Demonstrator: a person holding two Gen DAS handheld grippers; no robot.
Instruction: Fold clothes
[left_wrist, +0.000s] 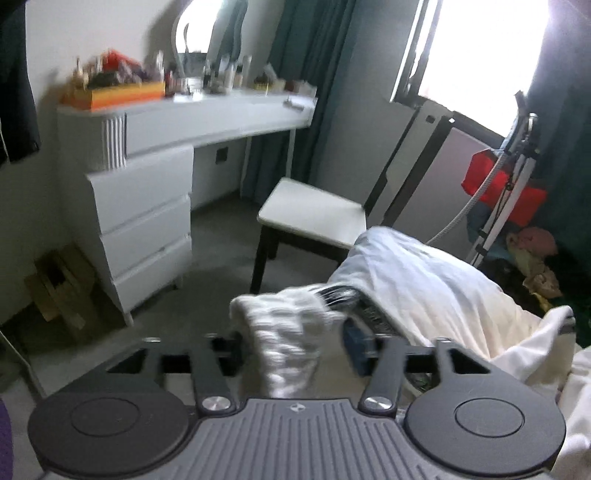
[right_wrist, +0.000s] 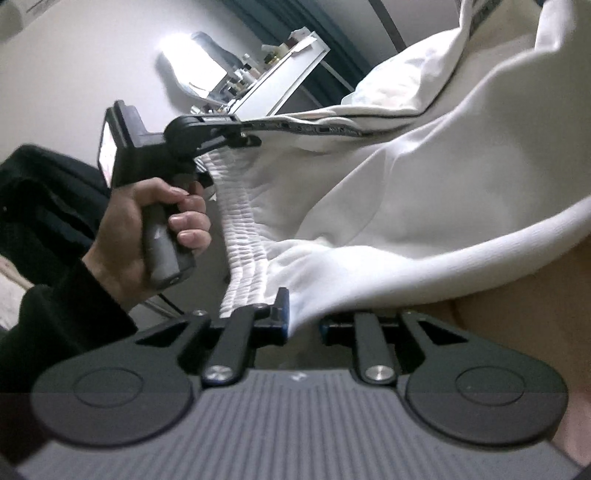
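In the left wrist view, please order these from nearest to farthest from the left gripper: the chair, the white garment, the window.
1. White garment, right at the left gripper.
2. Chair, ahead, middle of the room.
3. Window, upper right, behind the chair.

Chair (left_wrist: 314, 218) betw. dresser (left_wrist: 147, 206) & garment (left_wrist: 424, 291).

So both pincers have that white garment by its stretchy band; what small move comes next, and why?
Probably lower it flat. The left gripper and right gripper both pinch the ribbed waistband, stretched between them, and the white garment hangs off it in loose folds.
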